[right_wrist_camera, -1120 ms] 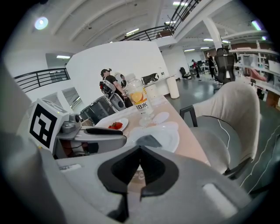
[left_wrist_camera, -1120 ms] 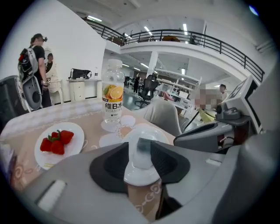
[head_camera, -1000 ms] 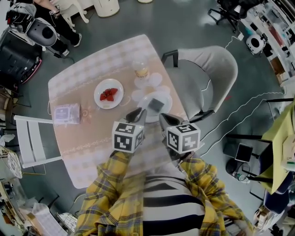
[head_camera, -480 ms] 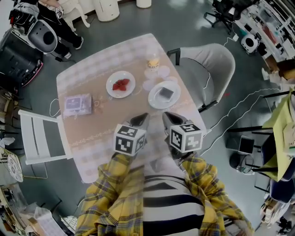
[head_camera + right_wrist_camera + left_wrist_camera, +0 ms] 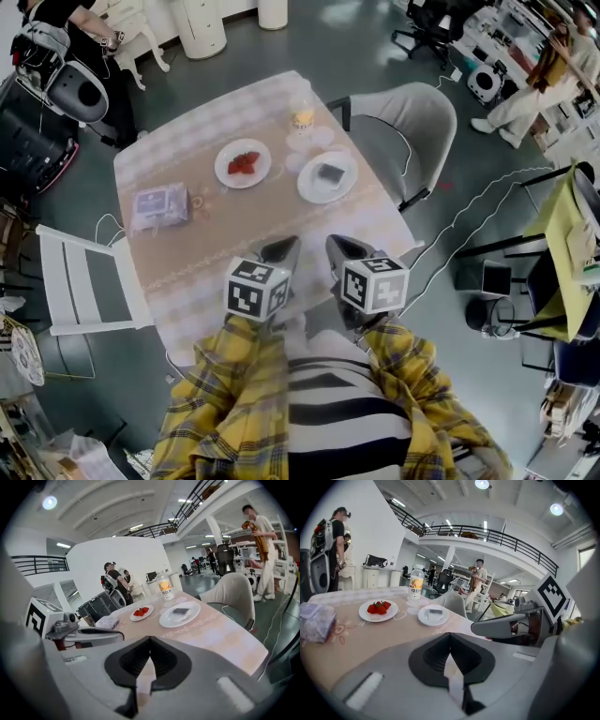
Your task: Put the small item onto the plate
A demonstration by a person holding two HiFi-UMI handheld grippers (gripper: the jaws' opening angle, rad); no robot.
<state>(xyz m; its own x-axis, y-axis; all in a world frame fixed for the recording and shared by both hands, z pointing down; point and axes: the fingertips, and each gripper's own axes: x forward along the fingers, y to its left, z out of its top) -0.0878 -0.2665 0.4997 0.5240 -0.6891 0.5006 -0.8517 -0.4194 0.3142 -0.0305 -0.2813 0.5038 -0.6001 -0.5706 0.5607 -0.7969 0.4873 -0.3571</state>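
While small item lies on plate | L tool jaws together, empty; R tool likewise

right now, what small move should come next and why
Probably just rest both and stop: the item already lies on the plate, and the left hand-held gripper and right hand-held gripper are shut and empty, over the table's near edge.

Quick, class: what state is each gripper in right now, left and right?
Left gripper: jaws closed, holding nothing.
Right gripper: jaws closed, holding nothing.
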